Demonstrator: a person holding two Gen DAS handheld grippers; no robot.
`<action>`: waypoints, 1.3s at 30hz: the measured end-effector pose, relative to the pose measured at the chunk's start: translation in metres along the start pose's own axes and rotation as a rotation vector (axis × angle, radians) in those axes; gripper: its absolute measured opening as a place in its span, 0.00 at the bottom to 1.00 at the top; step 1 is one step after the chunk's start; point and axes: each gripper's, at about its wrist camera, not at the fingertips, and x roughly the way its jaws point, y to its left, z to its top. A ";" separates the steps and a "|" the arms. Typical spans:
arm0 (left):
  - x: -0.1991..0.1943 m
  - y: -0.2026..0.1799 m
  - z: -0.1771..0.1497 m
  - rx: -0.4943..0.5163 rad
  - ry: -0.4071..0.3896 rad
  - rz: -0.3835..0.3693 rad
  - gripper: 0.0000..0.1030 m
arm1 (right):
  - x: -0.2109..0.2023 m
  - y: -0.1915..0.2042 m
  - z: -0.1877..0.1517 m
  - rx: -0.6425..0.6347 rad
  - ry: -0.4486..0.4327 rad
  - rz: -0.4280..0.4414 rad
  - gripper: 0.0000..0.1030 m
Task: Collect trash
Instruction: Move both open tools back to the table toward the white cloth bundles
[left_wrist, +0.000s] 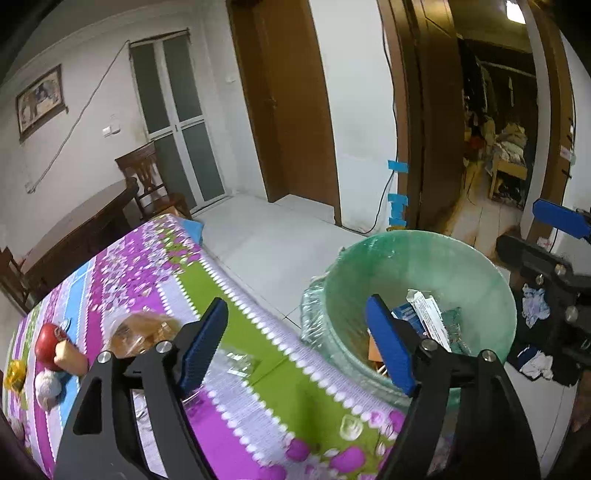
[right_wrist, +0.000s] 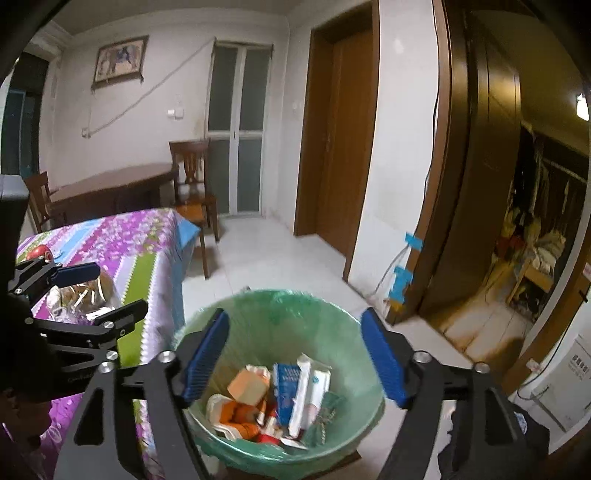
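Item: right gripper (right_wrist: 295, 354), fingers wide and empty, directly above the lined trash bin (right_wrist: 258, 306), whose cartons and wrappers (right_wrist: 295, 391) lie below and between the fingers; the drop step looks complete. Item: left gripper (left_wrist: 295, 343), fingers also wide and empty, straddling the counter (left_wrist: 288, 369) edge, with a clear wrapper (left_wrist: 240, 363), possibly the next trash, on the cloth between them. Next: lower the left fingers around it and close.

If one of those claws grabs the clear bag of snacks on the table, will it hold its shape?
Probably not. The bag looks like thin, crinkled clear plastic, so it would likely sag and crumple between the pads. Its glossy film may be slippery. It seems light for its size, though the brown contents are too blurred to identify and might crush.
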 end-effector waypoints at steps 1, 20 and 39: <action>-0.007 0.008 -0.003 -0.011 -0.010 -0.002 0.76 | -0.003 0.004 0.000 0.000 -0.014 0.000 0.80; -0.073 0.252 -0.054 -0.311 -0.063 0.147 0.94 | -0.029 0.160 0.014 -0.198 -0.057 0.414 0.95; -0.012 0.348 -0.126 -0.438 0.186 0.143 0.94 | 0.064 0.357 0.011 -0.563 0.266 0.662 0.64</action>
